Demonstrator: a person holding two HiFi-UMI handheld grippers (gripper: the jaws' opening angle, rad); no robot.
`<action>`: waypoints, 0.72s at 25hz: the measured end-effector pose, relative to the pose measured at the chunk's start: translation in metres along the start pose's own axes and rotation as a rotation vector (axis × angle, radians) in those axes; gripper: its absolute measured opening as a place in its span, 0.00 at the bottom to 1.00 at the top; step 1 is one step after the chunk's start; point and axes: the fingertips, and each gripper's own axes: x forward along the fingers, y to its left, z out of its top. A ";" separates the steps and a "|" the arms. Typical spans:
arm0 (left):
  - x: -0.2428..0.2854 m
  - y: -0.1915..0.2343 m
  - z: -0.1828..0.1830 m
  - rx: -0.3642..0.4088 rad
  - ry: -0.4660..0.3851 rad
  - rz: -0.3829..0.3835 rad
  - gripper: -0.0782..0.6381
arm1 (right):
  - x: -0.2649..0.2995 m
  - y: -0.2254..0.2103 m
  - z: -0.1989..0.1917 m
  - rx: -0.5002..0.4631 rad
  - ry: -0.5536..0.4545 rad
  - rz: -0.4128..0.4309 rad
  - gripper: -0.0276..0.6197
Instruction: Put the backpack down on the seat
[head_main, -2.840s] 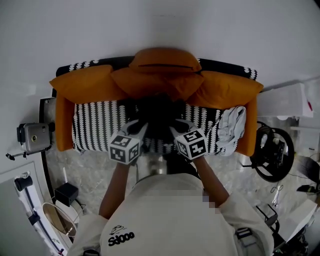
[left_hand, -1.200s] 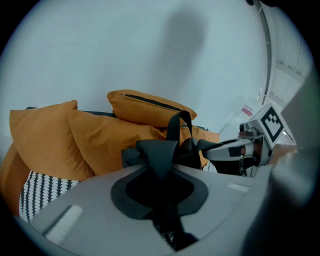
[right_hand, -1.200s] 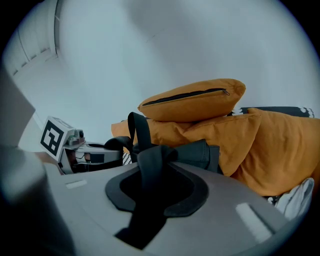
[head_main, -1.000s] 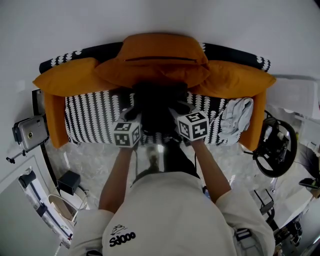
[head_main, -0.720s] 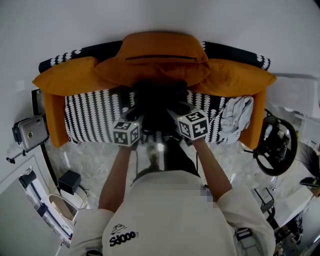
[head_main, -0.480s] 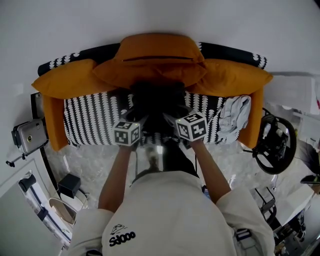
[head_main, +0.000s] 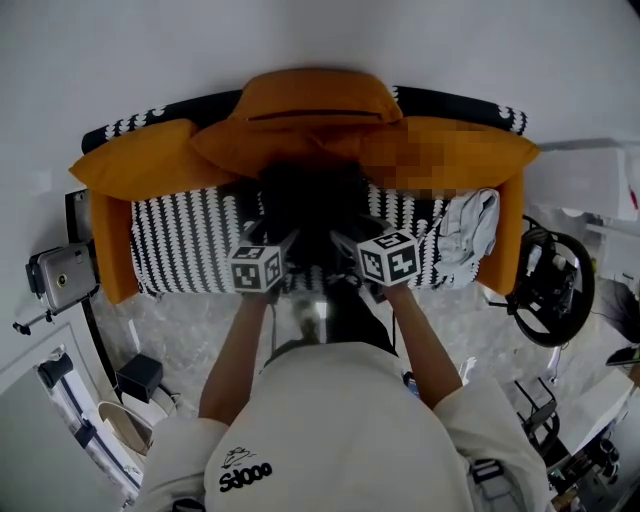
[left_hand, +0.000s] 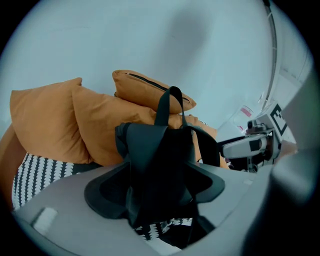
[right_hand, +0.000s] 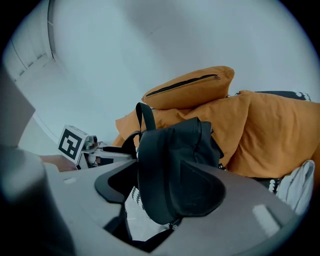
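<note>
Backpack (head_main: 310, 215) looks soft and floppy and is probably light, so it should sag rather than stand firm. The top loop or a shoulder strap would likely give the surest hold. It is plain black fabric with a thin carry loop standing up. It rests at the middle of the sofa seat (head_main: 190, 245), leaning on the orange cushions (head_main: 150, 160) along the rear edge. Left claw (left_hand: 155, 192) and right claw (right_hand: 160, 192) are both opening wide. The bag sits between their jaws, and the pads seem clear of it.
</note>
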 end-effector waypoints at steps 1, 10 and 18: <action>-0.002 0.002 -0.001 -0.009 -0.004 0.008 0.59 | -0.002 0.001 0.000 0.001 -0.007 -0.002 0.46; -0.028 0.007 -0.017 -0.030 -0.026 0.052 0.58 | -0.030 0.010 -0.007 0.003 -0.068 -0.035 0.45; -0.065 0.001 -0.017 0.003 -0.103 0.064 0.54 | -0.065 0.021 -0.010 -0.016 -0.136 -0.077 0.43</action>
